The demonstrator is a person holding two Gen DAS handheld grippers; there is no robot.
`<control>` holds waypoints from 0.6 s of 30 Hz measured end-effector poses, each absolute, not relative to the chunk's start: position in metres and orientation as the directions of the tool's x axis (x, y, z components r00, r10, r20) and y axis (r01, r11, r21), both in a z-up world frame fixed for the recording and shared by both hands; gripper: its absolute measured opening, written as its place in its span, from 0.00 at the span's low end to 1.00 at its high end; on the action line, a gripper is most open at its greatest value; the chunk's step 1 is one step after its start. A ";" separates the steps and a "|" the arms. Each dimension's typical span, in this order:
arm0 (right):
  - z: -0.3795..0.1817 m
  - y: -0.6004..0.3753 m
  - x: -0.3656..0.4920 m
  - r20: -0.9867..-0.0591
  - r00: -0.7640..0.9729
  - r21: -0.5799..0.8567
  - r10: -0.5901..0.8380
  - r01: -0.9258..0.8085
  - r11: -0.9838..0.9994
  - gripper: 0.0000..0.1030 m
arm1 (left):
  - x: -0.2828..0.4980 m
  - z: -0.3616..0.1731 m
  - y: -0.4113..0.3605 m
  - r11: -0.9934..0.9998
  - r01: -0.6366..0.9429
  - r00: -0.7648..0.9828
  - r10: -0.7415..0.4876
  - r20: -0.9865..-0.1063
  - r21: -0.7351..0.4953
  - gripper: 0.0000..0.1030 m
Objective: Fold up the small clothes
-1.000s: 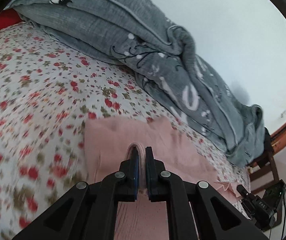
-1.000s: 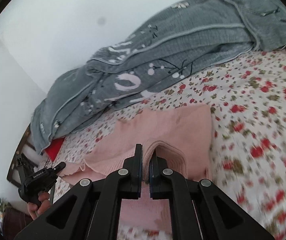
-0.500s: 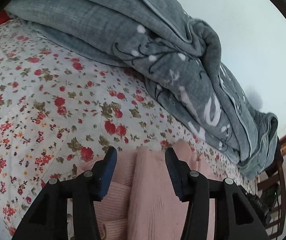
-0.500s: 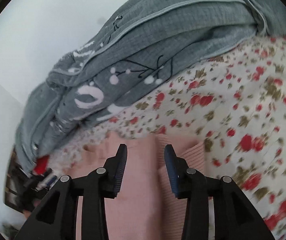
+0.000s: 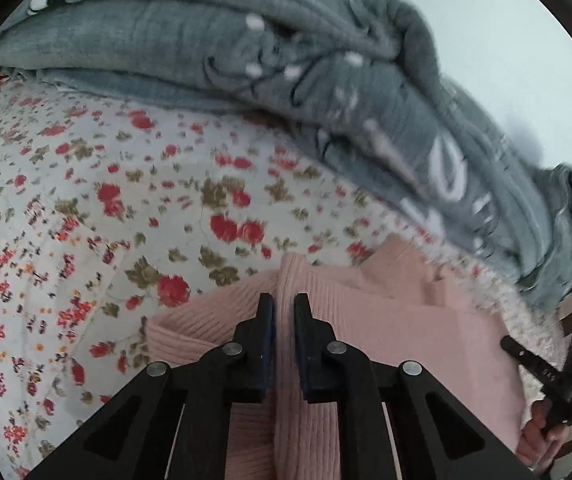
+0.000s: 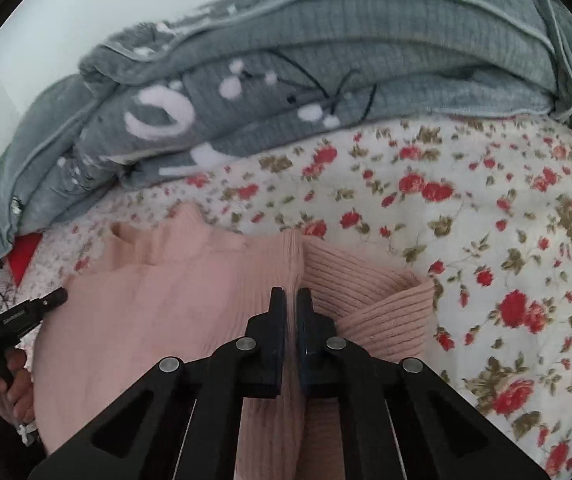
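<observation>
pink ribbed garment [image 5: 385,320] lies on the floral bedsheet [image 5: 86,220], just in front of the bunched grey blanket [image 5: 246,52]. half a second ago both grippers stood wide apart over its far edge; their jaws have just been closing, and each now pinches a raised ridge of the knit. a second ago both were also clamped on the cloth, farther from the blanket. left gripper [image 5: 284,308] is clamped on a fold near the garment's left end; right gripper [image 6: 290,300] [image 5: 525,356] is clamped on a fold near its right end, where ribbed cuff-like cloth [image 6: 377,300] spreads out. the garment's long axis runs side to side between the two grippers, roughly along the blanket's edge. a hand [image 6: 14,384] holds the left gripper's handle.
</observation>
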State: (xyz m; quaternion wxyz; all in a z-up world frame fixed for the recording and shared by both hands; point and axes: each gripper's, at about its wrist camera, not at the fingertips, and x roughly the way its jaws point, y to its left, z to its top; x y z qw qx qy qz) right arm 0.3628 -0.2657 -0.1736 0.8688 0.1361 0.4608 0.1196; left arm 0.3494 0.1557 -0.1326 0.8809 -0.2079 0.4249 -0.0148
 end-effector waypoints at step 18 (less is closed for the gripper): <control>-0.146 -0.224 0.365 -0.749 0.627 0.144 0.216 -0.164 0.976 0.18 | 0.353 -0.124 0.104 0.992 0.014 0.658 -0.101 -0.746 -0.123 0.38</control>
